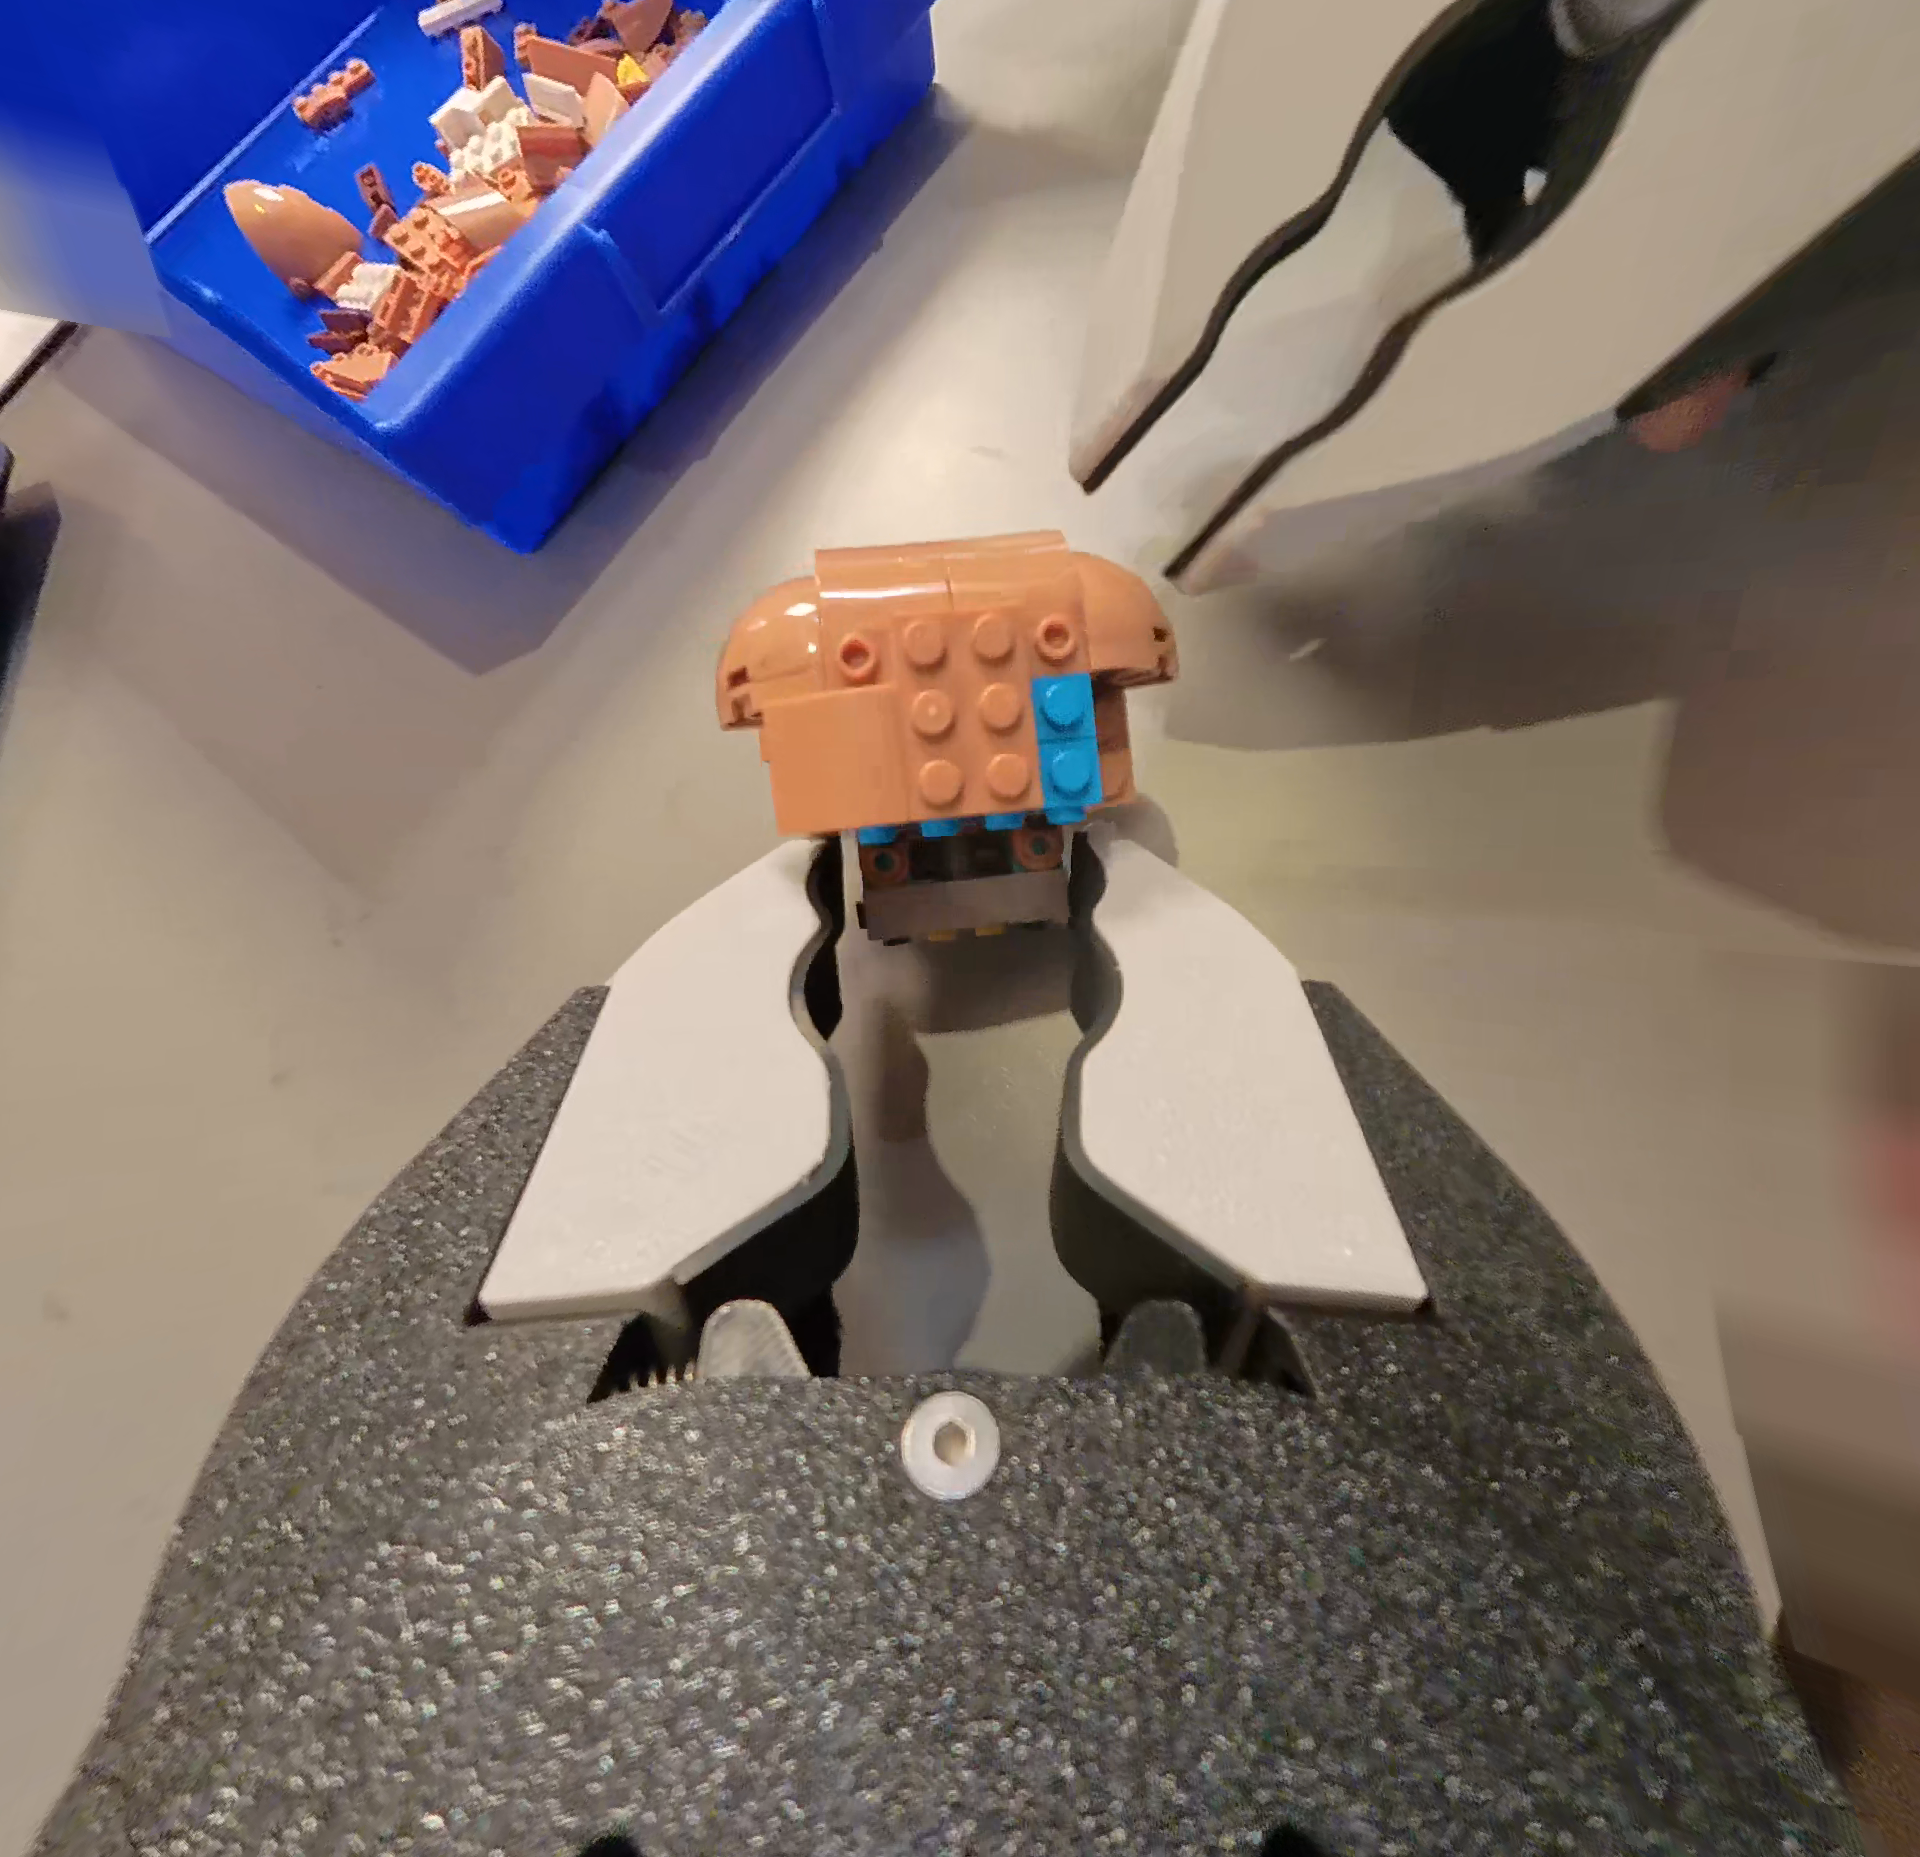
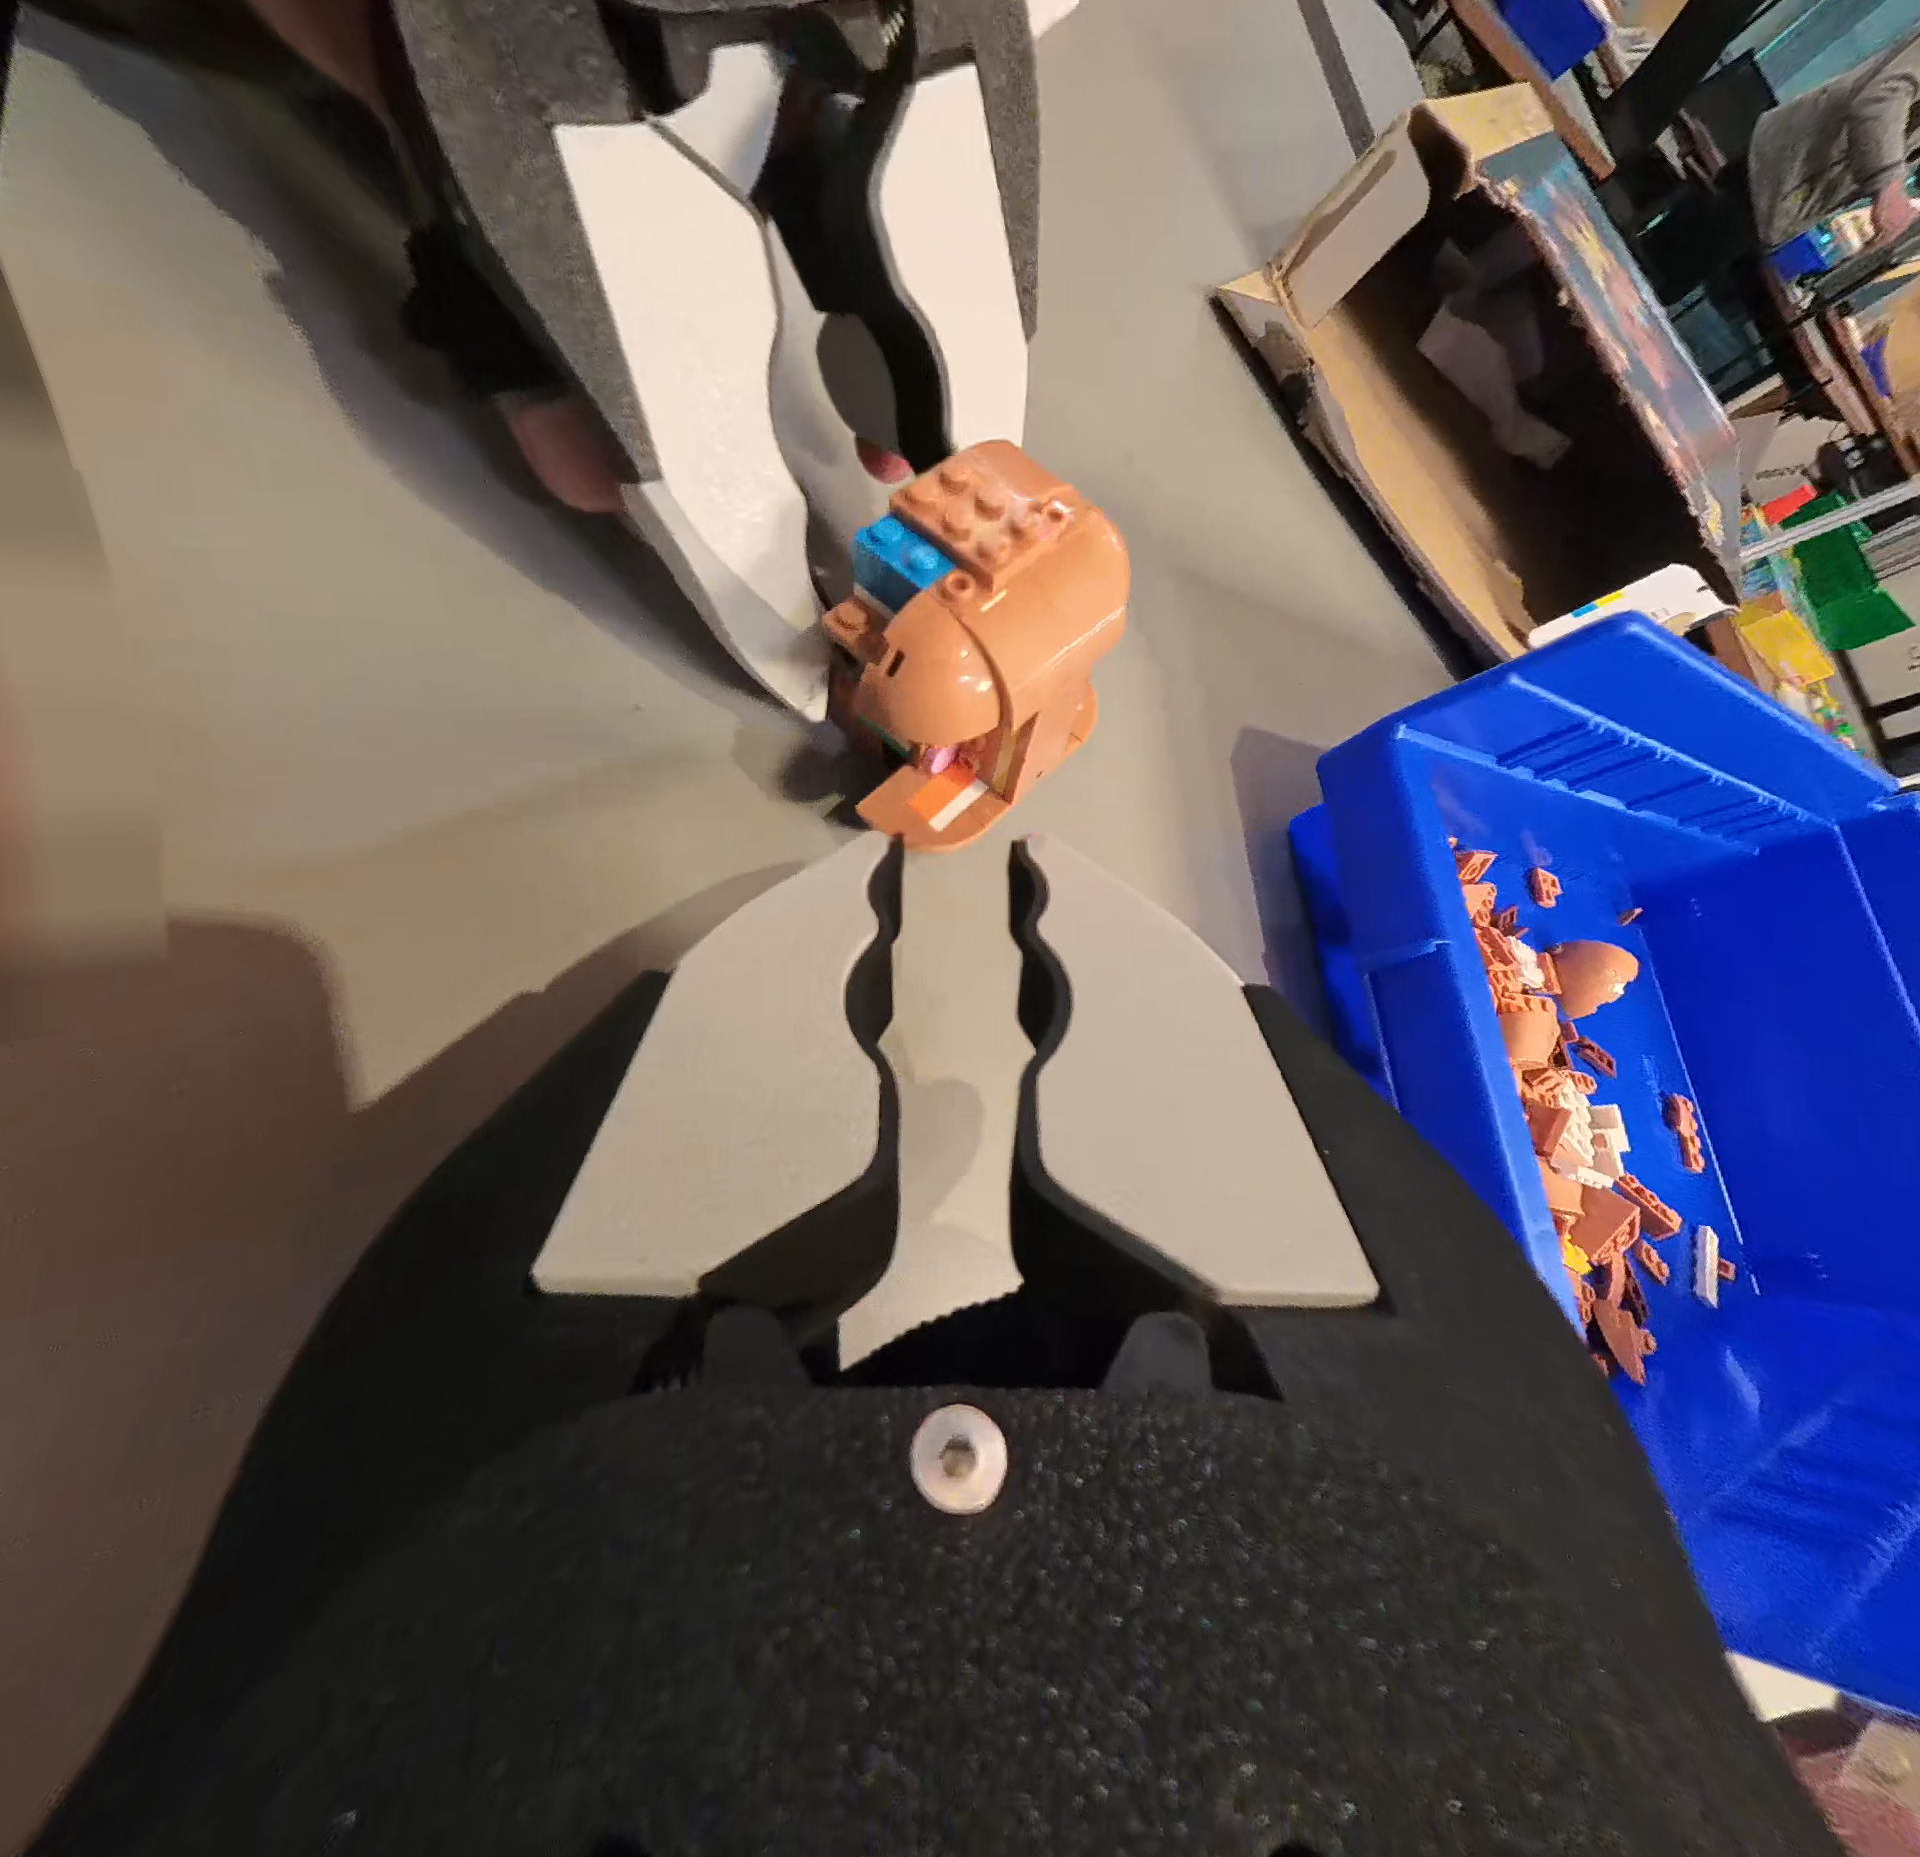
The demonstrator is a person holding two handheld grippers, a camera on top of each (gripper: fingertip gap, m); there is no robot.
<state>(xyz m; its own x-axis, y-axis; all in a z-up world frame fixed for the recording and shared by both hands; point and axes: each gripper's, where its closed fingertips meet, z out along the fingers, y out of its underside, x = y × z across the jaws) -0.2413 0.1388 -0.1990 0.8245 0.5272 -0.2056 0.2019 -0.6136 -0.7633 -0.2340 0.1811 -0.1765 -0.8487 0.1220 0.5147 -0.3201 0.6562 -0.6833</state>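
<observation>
Brick model (image 1: 940,701), tan with blue studs, clamped at its dark base between the fingertips of my left gripper (image 1: 961,872); my right gripper (image 2: 951,851), jaws parted and empty, sits just short of its flat lower flap, blue bin (image 2: 1766,872) to its right.

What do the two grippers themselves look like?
Both match. The left gripper and right gripper each have a black, grainy-textured body with one silver screw at its centre, and two flat light-grey fingers with wavy, black-edged inner faces. No cables or sleeves show.
</observation>
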